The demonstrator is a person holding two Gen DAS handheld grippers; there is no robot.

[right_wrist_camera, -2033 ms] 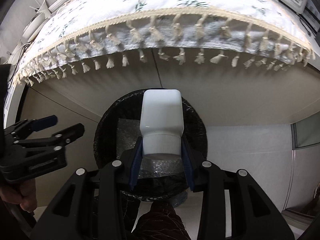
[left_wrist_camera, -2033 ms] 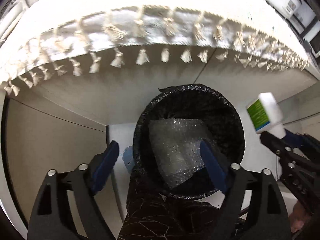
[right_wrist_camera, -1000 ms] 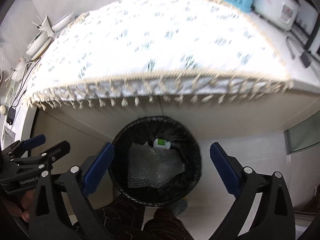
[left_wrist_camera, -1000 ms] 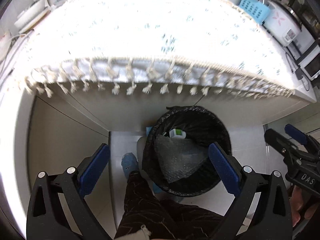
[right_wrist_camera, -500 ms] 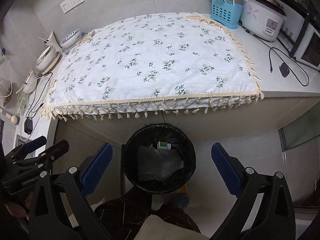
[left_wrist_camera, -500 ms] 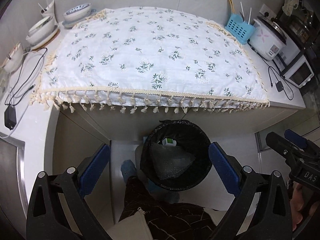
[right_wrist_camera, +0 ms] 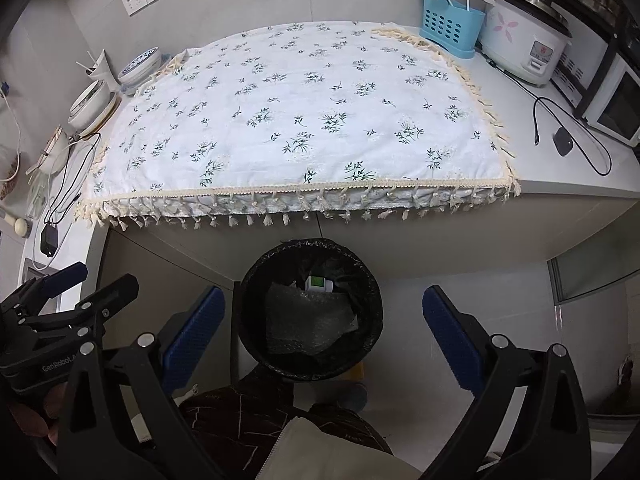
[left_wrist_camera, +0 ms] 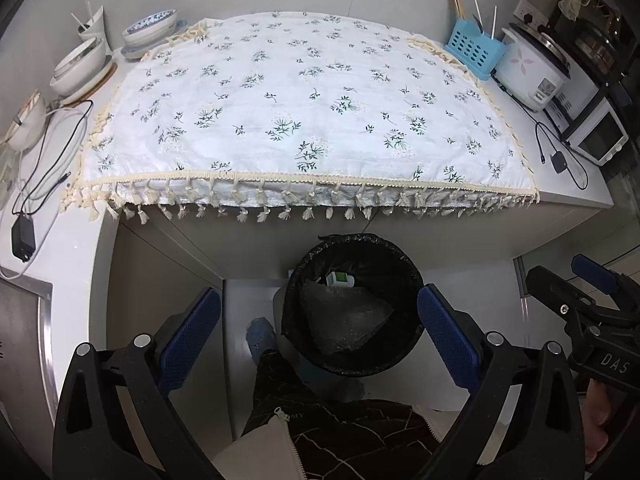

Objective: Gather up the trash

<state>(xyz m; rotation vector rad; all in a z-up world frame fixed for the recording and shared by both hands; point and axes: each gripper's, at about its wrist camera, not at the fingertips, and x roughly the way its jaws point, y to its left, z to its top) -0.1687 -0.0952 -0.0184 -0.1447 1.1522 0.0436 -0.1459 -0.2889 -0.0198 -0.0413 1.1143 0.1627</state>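
A round bin with a black liner (left_wrist_camera: 412, 280) (right_wrist_camera: 368, 280) stands on the floor under the counter edge. Inside it lie a sheet of bubble wrap (left_wrist_camera: 344, 320) (right_wrist_camera: 308, 320) and a white bottle with a green label (left_wrist_camera: 339, 279) (right_wrist_camera: 318, 282). My left gripper (left_wrist_camera: 320, 340) hangs high above the bin, open and holding nothing. My right gripper (right_wrist_camera: 320, 336) is likewise open and holding nothing above the bin. Each gripper shows at the edge of the other's view, the right gripper (left_wrist_camera: 588, 300) and the left gripper (right_wrist_camera: 64, 300).
A floral tasselled cloth (left_wrist_camera: 304, 112) (right_wrist_camera: 304, 112) covers the counter. Bowls (left_wrist_camera: 80, 64), cables and a charger (left_wrist_camera: 24, 236) sit left; a blue utensil basket (left_wrist_camera: 474, 52), rice cooker (left_wrist_camera: 532, 68) and oven (left_wrist_camera: 596, 132) sit right. A person's legs and a shoe (left_wrist_camera: 260, 336) are beside the bin.
The right gripper opened and dropped the white bottle into the bin. Both grippers then rose well above the bin, so the whole counter top came into view.
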